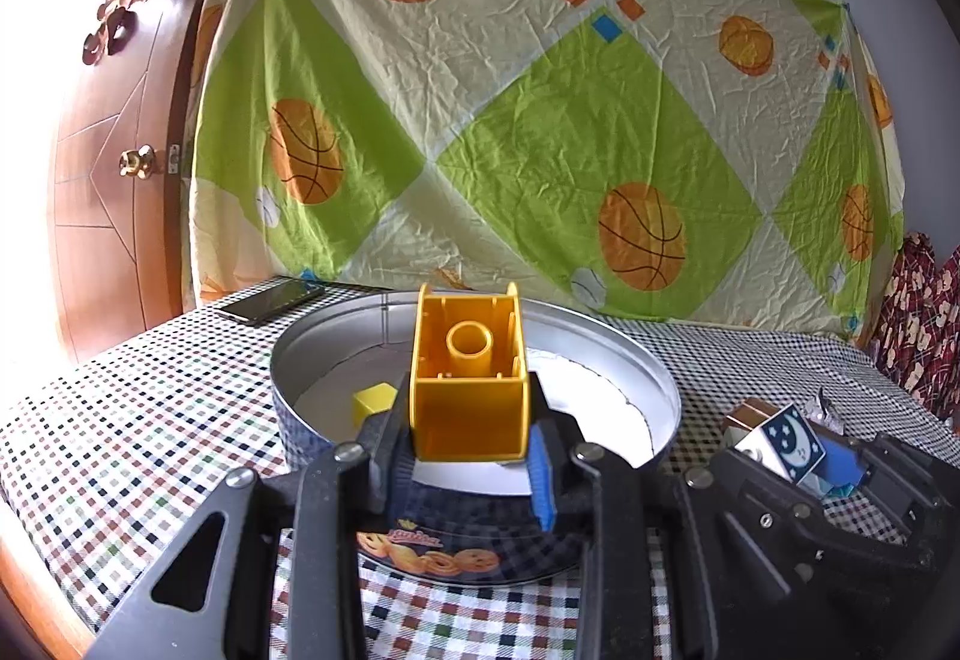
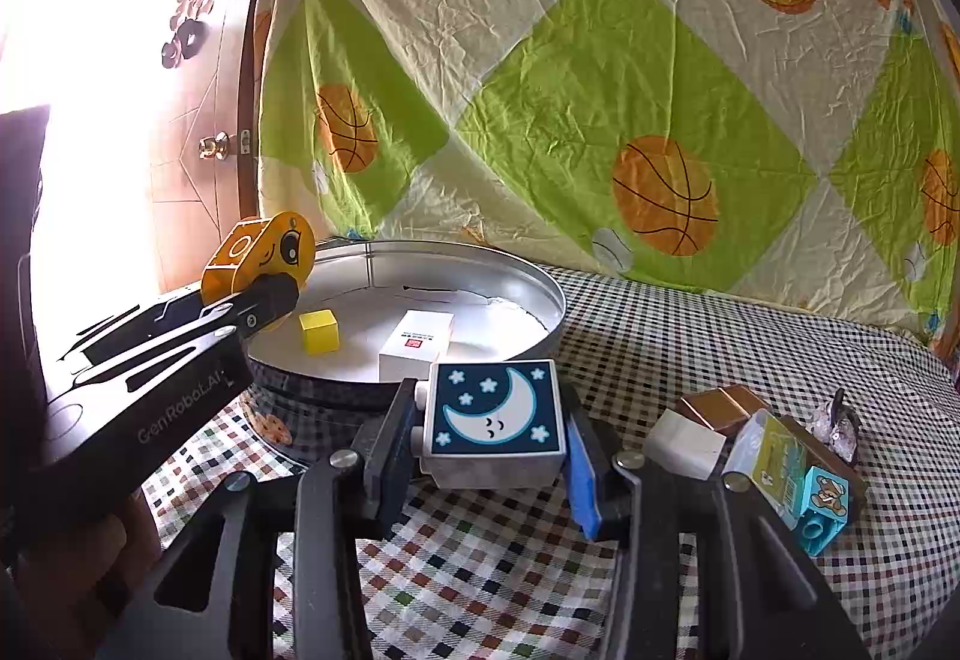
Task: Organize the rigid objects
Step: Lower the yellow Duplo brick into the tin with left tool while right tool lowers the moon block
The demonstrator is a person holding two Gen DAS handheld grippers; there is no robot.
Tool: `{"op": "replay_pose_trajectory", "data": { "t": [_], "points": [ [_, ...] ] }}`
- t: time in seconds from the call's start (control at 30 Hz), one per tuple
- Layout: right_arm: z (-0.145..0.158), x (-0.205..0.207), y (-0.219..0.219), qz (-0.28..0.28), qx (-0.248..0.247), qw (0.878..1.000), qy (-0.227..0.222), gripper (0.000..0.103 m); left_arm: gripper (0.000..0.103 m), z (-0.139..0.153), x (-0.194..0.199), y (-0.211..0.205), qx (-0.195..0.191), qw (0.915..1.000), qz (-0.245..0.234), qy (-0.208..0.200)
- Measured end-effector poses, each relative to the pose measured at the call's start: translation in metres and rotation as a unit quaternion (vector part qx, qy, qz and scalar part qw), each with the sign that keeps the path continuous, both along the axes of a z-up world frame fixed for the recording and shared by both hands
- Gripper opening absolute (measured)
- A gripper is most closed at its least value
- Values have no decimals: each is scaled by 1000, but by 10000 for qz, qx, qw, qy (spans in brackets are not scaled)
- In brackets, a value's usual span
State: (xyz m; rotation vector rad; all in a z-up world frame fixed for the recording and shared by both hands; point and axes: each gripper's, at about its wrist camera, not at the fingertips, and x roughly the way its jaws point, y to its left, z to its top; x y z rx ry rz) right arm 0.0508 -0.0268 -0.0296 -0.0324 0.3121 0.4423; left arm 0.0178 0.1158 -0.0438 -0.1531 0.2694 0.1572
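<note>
My left gripper (image 1: 468,450) is shut on a yellow toy block (image 1: 471,375), hollow underside up, held over the near rim of the round metal tin (image 1: 600,339). The right wrist view shows that gripper (image 2: 264,309) at the tin's (image 2: 480,264) left rim, the yellow block (image 2: 258,255) in it. My right gripper (image 2: 495,456) is shut on a white block with a blue moon face (image 2: 495,411), held just in front of the tin; it appears at right in the left wrist view too (image 1: 795,444). Inside the tin lie a small yellow cube (image 2: 319,330) and a white box (image 2: 417,345).
On the checked tablecloth (image 2: 690,324) at right lie brown and white blocks (image 2: 702,423), a yellow-green packet (image 2: 780,459), a light-blue bear block (image 2: 825,507) and a crumpled wrapper (image 2: 837,423). A phone (image 1: 273,300) lies behind the tin at left. A patterned sheet hangs behind; a wooden door stands left.
</note>
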Motion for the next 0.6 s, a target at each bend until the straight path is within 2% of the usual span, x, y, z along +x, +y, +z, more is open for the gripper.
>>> {"op": "replay_pose_trajectory", "data": {
  "t": [0.1, 0.33, 0.6],
  "points": [
    [2, 3, 4, 23, -48, 10000, -3, 46, 30, 2, 2, 4, 24, 10000, 11, 18],
    [6, 23, 12, 293, 115, 9981, 525, 46, 30, 13, 15, 13, 33, 9997, -187, 168],
    [28, 43, 18, 325, 83, 9982, 502, 46, 30, 16, 36, 16, -25, 9973, -454, 574]
  ]
}}
